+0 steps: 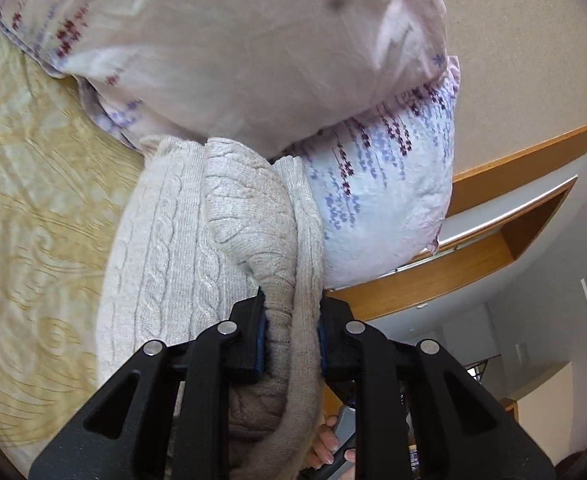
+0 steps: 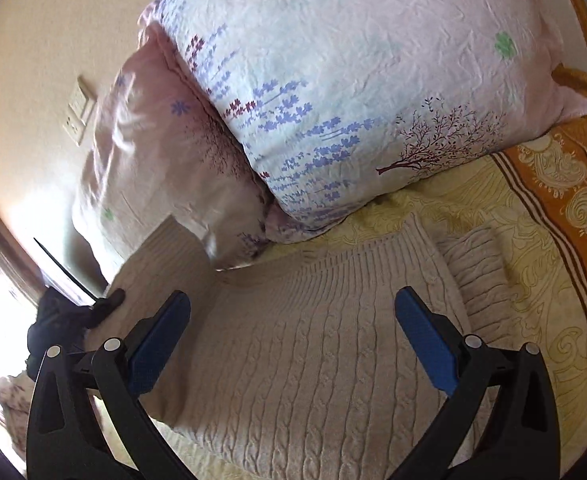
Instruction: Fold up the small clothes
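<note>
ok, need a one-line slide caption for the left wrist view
Left gripper clamps a bunched fold of the cream cable-knit sweater above the yellow bedspread, floral pillows behind.

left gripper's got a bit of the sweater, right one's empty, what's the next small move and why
Probably carry the left gripper across the cream knit sweater to fold the pinched part over the body: its pads grip bunched knit, while the right gripper hovers open above the flat part.

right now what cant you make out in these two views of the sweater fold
- Left wrist view: the left gripper is shut on a bunched fold of the sweater; which part is pinched is hidden by the fingers.
- Left wrist view: a hand is mostly covered by fabric and gripper frame.
- Right wrist view: the right gripper is open; the sweater's near edge is cut off by the bottom edge.
</note>
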Demonstrator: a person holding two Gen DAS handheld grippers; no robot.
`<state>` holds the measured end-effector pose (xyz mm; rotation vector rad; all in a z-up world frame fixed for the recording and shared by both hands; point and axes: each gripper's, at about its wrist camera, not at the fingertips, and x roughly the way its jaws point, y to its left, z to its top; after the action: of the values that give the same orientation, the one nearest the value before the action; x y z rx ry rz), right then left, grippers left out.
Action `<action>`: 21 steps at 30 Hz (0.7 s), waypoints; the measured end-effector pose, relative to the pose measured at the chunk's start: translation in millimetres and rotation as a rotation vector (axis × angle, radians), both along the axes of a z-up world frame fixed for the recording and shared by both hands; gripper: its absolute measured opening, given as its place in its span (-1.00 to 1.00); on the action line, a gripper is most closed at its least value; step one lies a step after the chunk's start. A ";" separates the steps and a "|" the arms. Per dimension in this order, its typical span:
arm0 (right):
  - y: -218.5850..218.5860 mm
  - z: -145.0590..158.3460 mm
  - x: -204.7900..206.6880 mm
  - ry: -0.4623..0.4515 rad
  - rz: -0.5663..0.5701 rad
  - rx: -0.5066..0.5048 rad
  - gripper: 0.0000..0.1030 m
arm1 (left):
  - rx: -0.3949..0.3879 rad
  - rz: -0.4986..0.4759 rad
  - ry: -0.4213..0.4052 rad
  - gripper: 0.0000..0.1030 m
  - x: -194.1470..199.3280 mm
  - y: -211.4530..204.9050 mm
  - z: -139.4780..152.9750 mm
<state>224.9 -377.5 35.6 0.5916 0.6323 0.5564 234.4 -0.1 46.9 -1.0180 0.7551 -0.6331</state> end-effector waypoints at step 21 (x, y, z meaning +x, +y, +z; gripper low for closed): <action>-72.6 -41.7 34.5 0.247 0.028 0.338 0.97 | 0.024 -0.237 0.073 -0.65 26.4 -191.9 -45.5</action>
<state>259.4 -450.1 -6.1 0.9812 0.7869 0.6272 260.7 -192.1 1.4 -0.9409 0.9547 -0.7922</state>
